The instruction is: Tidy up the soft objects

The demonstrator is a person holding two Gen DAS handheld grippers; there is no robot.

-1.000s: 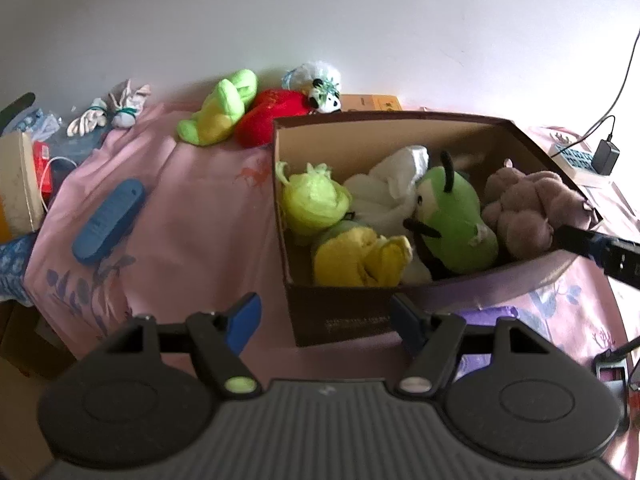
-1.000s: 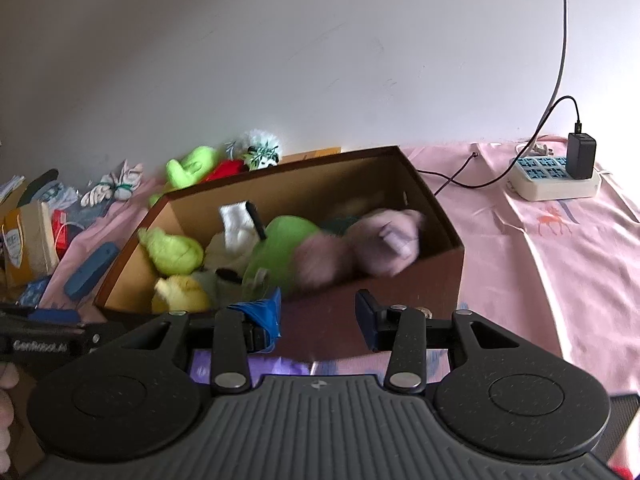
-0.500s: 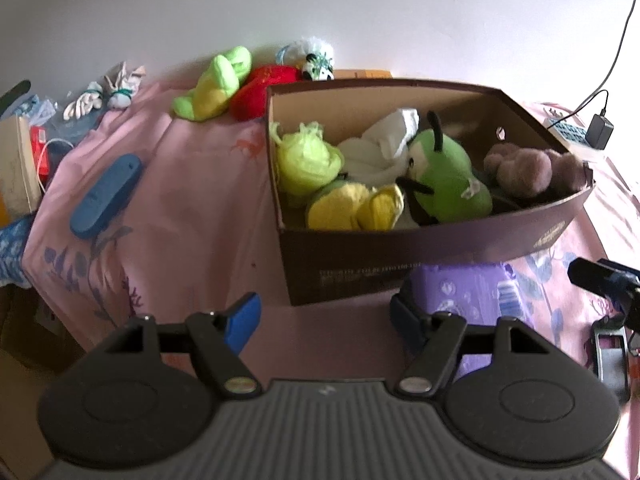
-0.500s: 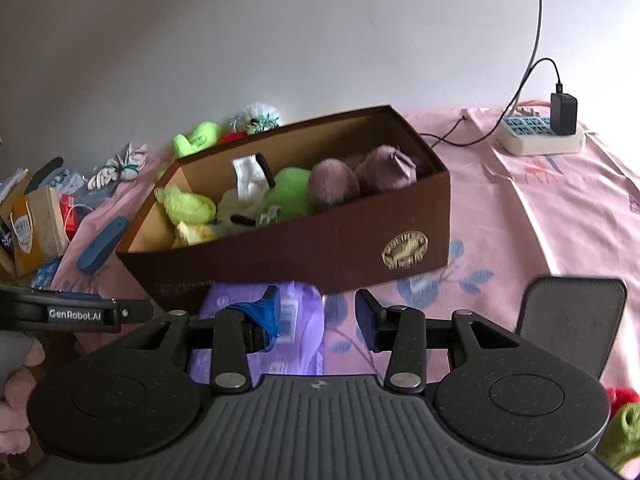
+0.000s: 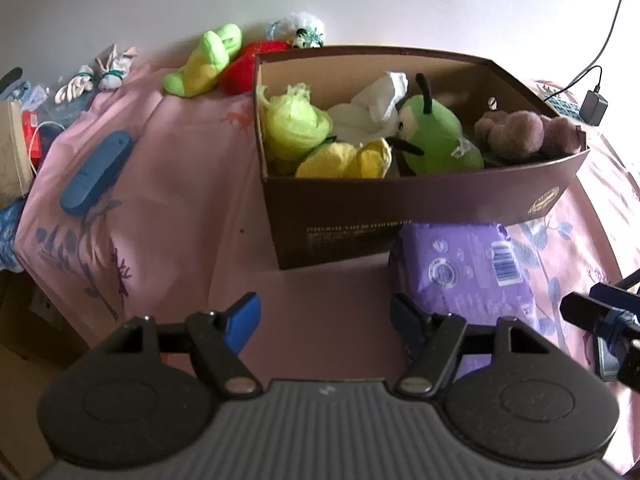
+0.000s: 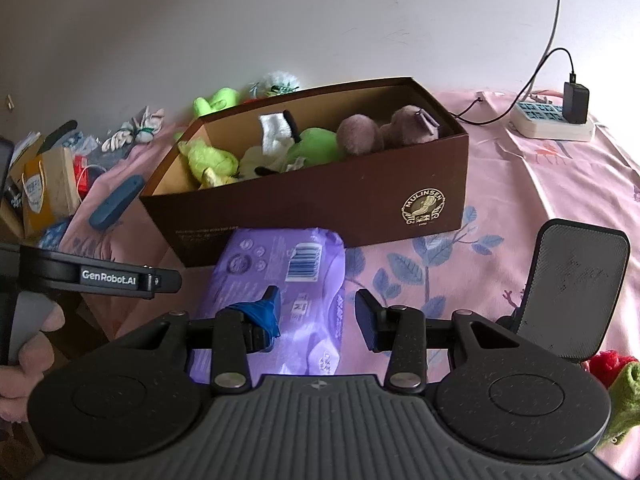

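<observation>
Both grippers, left gripper and right gripper, farther back from box, jaws apart, empty.

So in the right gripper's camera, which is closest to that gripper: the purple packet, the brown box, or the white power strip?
1. The purple packet lies right under the right gripper, stretching ahead.
2. The brown box stands just behind the packet.
3. The white power strip is farthest, back right near the wall.

red toy cut off, perhaps plush
</observation>
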